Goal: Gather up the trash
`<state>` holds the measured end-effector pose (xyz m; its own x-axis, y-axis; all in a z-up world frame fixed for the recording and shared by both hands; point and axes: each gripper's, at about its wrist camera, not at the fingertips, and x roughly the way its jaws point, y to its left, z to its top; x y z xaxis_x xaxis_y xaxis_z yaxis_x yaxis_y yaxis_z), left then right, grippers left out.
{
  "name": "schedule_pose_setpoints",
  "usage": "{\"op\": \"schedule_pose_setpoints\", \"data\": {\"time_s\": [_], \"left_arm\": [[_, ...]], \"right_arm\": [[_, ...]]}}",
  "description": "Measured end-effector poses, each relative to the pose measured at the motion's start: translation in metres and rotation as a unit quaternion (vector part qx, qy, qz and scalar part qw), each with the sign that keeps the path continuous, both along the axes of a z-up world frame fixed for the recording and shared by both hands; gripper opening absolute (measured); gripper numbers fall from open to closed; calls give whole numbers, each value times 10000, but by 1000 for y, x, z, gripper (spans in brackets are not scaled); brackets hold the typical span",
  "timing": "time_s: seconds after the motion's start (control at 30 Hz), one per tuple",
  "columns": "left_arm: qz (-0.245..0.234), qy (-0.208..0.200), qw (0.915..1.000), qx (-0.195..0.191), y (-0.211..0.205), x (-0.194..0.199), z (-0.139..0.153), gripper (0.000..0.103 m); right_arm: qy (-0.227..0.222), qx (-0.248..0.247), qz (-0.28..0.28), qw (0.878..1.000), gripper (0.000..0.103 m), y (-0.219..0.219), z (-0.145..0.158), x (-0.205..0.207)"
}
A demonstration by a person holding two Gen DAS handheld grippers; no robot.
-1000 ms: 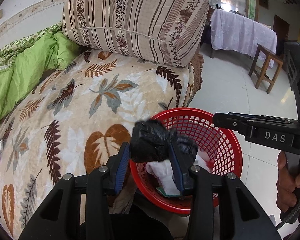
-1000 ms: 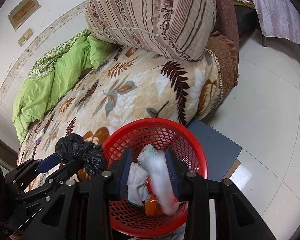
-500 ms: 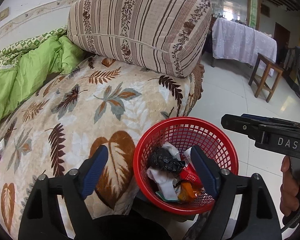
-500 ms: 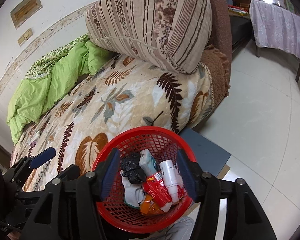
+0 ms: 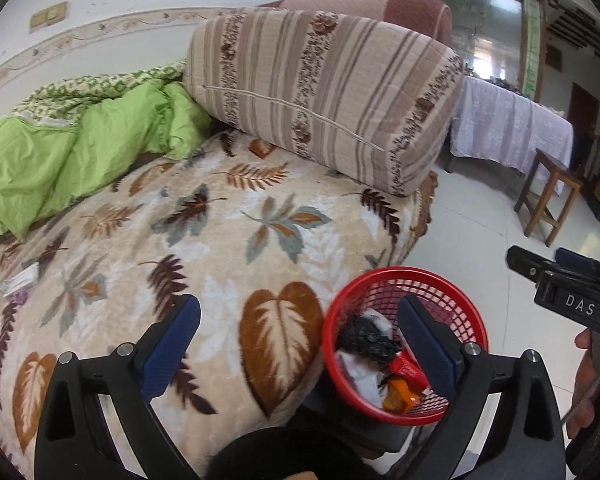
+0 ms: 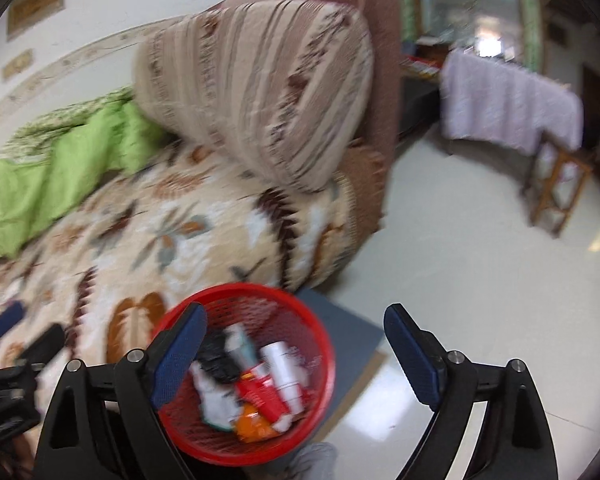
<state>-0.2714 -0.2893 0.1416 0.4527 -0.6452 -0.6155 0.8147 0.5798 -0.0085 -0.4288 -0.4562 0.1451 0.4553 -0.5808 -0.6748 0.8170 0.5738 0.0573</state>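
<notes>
The trash [image 5: 374, 346] is seen piled in the red basket [image 5: 466, 308] at the bed's [image 5: 228, 240] foot, set there within reach of both hands. The black bag, clamped a second ago, lies inside; so does the white wad. The left gripper [image 5: 300, 340] and right gripper [image 6: 296, 346] have just been opening; jaws are spread wide, nothing held. One small packet [image 5: 20, 280] is noted on the bed.

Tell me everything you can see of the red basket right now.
The red basket is a round, open-mesh tub that looks like plastic, with a solid rim. It stands upright beside the front corner of the bed, apparently on a grey mat. Inside lie a crumpled black bag, a white bottle, white scraps and red and orange wrappers. Neither gripper touches it.
</notes>
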Motion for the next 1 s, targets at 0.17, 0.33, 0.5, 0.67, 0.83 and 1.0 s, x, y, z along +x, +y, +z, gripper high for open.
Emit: {"op": "schedule_pose_setpoints", "data": {"time_s": [0.17, 0.33, 0.5, 0.67, 0.83, 1.0], "left_arm": [[501, -495, 9975, -40, 37, 6, 12, 103], [738, -1072, 9915, -36, 76, 0, 29, 103], [896, -1253, 9879, 191, 102, -8, 33, 103], [1215, -848, 9888, 177, 125, -9, 24, 103], [1364, -434, 9897, -25, 137, -2, 12, 103], [1324, -456, 9900, 162, 131, 0, 8, 103]], "right_arm": [[-142, -154, -419, 9989, 94, 19, 9, -3], [288, -59, -525, 9982, 94, 40, 8, 9], [118, -92, -635, 9979, 94, 66, 7, 7], [199, -194, -700, 9972, 94, 91, 7, 6], [378, -318, -534, 9974, 94, 115, 3, 3], [285, -520, -583, 9965, 94, 122, 9, 0]]}}
